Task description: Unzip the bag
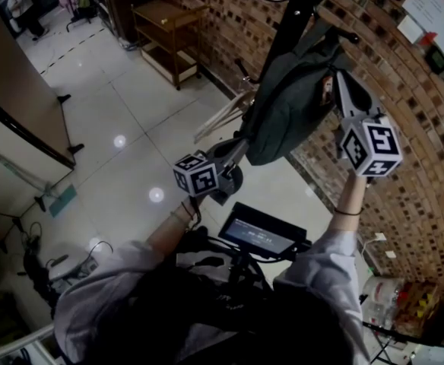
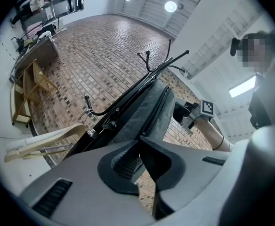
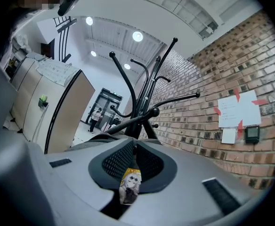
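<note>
A dark grey-green bag [image 1: 294, 105] hangs from a black coat rack [image 1: 292, 10] beside a brick wall. My left gripper [image 1: 239, 152] is shut on the bag's lower end; in the left gripper view the grey fabric [image 2: 149, 109] runs into the closed jaws of that gripper [image 2: 140, 149]. My right gripper [image 1: 336, 86] is up at the bag's upper right side. In the right gripper view this gripper [image 3: 134, 150] has its jaws pinched on the zipper pull, and a small picture charm [image 3: 130, 185] dangles from it behind the tips. The zipper itself is hidden.
The rack's curved hooks [image 3: 128, 86] spread above the bag. A pale wooden hanger [image 1: 222, 116] sticks out at the rack's left. A wooden shelf [image 1: 169, 25] stands far back. A dark screen [image 1: 264, 233] sits at my chest. Papers [image 1: 431, 10] hang on the brick wall.
</note>
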### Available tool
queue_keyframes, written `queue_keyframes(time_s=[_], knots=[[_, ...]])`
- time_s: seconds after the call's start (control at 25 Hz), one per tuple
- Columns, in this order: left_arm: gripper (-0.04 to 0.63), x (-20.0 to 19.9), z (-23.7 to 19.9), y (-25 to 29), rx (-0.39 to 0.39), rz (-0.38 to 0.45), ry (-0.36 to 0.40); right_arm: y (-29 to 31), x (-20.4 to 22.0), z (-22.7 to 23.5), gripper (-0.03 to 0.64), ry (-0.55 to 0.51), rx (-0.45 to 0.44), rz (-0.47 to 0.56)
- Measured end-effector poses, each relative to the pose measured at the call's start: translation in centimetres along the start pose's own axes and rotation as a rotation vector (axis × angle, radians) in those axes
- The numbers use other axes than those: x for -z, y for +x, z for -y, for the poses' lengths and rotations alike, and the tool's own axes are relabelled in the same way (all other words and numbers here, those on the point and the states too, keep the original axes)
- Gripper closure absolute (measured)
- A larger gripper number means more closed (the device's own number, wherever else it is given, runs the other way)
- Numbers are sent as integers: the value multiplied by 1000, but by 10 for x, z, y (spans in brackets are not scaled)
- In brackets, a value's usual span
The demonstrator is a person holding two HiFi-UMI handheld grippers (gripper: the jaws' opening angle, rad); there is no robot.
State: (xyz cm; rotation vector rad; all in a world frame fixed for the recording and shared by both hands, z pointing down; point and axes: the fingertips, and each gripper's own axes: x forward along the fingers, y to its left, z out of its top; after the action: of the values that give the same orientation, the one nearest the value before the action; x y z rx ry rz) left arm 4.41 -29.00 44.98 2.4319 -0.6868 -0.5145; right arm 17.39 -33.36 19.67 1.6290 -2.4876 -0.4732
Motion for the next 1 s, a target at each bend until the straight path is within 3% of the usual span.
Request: queue_keyframes(time_s=[0.36, 0.68, 1.0], knots=[[586, 7, -5, 1, -22, -34, 51, 1, 6, 8, 594, 34, 14, 11], [586, 13, -9, -1, -29, -44, 30, 1, 10, 9, 592, 69, 5, 24], [586, 23, -14, 1, -46, -80, 62, 1, 14, 10, 592, 107, 1, 37]])
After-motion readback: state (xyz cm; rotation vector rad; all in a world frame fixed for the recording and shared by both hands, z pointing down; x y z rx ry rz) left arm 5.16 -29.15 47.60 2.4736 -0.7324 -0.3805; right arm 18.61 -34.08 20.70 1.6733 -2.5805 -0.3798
